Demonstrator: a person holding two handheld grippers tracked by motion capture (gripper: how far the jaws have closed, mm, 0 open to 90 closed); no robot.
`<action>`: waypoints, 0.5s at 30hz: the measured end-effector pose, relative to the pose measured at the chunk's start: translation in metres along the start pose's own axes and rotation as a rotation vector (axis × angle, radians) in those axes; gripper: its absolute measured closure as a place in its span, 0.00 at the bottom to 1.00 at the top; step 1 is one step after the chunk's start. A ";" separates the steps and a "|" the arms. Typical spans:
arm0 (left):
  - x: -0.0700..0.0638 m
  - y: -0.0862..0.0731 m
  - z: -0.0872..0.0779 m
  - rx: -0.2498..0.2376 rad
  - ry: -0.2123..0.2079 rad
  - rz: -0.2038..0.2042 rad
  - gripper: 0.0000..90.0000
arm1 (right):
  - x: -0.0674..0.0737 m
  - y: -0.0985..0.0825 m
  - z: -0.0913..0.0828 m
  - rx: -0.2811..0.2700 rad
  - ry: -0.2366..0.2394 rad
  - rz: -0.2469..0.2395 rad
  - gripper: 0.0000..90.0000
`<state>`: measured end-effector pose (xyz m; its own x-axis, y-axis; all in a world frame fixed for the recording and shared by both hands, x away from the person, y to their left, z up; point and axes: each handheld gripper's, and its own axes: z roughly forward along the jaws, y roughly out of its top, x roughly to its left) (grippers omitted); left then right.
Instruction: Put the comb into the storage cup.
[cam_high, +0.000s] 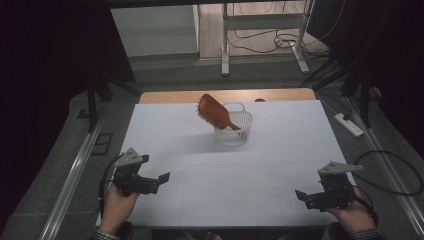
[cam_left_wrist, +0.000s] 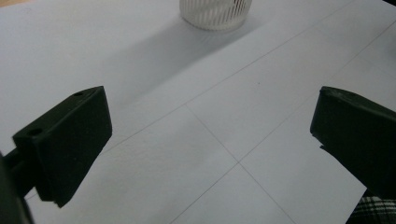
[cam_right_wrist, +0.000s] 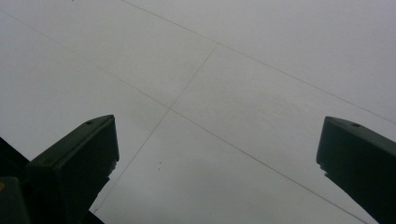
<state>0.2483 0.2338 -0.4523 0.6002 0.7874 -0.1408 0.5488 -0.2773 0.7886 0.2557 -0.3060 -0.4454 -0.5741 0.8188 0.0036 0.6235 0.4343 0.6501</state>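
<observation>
A brown wooden hairbrush (cam_high: 216, 112) stands tilted in a small white wire basket (cam_high: 237, 134) at the far middle of the white table (cam_high: 280, 130). Its head leans up and left over the rim, bristles facing down-left. The basket's lower wall (cam_left_wrist: 215, 13) sits at the top of the left gripper view. My left gripper (cam_high: 161, 180) rests near the front left edge, held by a hand, jaws wide apart with nothing between them (cam_left_wrist: 210, 140). My right gripper (cam_high: 301, 196) is near the front right, also open and empty (cam_right_wrist: 217, 154). Both are far from the basket.
Thin grid lines cross the white tabletop. A wooden strip (cam_high: 165, 96) runs along the table's far edge. Beyond stand a desk frame (cam_high: 225, 45) with cables on the floor, a power strip (cam_high: 349, 125) at the right, and dark curtains at both sides.
</observation>
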 end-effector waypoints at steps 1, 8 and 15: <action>0.000 -0.001 -0.001 -0.001 0.003 0.000 0.00 | 0.000 0.000 0.000 0.001 0.000 -0.001 0.00; 0.000 -0.006 -0.007 -0.005 0.014 -0.009 0.00 | 0.000 0.000 0.000 0.001 -0.001 -0.001 0.00; 0.002 -0.011 -0.013 -0.006 0.022 -0.022 0.00 | 0.000 0.000 0.000 0.002 -0.001 0.000 0.00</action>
<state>0.2359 0.2454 -0.4539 0.5751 0.8051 -0.1455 0.5582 -0.2561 0.7892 0.2557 -0.3061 -0.4453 -0.5741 0.8188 0.0029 0.6242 0.4353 0.6488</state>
